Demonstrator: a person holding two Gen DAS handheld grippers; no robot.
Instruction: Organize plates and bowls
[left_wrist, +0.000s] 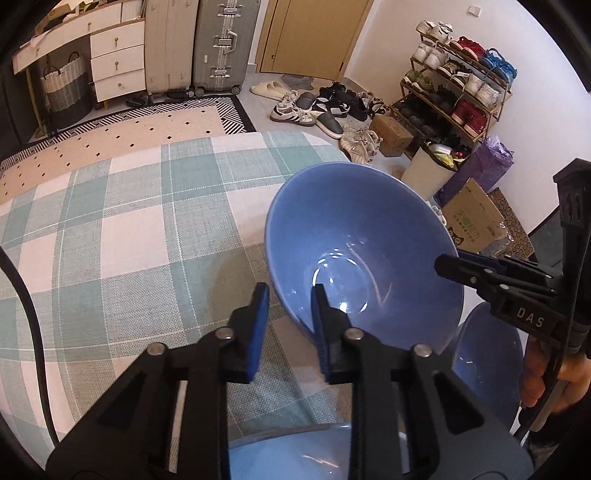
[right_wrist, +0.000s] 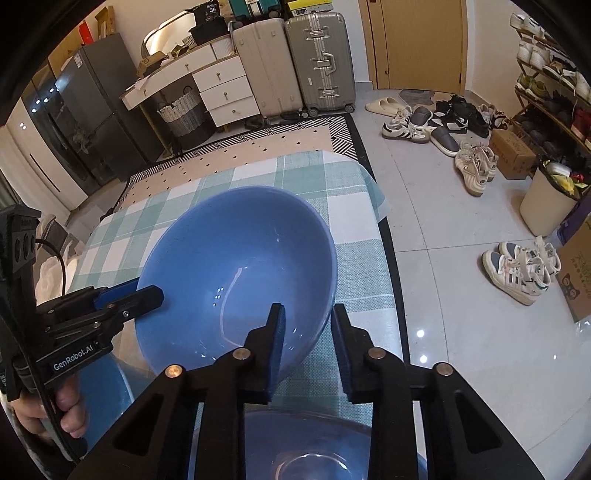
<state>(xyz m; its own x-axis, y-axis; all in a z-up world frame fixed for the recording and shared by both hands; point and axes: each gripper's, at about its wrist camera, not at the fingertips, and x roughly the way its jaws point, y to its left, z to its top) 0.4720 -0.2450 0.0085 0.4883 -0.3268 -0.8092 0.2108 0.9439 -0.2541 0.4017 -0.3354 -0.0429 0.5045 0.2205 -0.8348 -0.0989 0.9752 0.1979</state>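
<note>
- Blue bowl, large, round with no long axis: carried tilted above the checked tablecloth, toward the table's right edge, its mouth opening upward and toward both cameras, base toward the cloth.
- Left gripper: jaws straddle the bowl's near-left rim, one blue pad inside, one outside; whether the pads press the wall cannot be told.
- Right gripper: jaws set at medium width across the bowl's near-right rim, inner finger inside the bowl, outer finger standing apart from the wall.
- Lettering: "DAS" reads on the right gripper's body in the left wrist view; "GenRobot.AI" on the left gripper's body in the right wrist view.
- Second blue bowl: below the carried one, near the table's right edge, partly hidden.
- Further blue dish: at the near edge, under the grippers, partly hidden.
- Suitcase, silver, upright against the far wall; shoe rack along the right wall.
</note>
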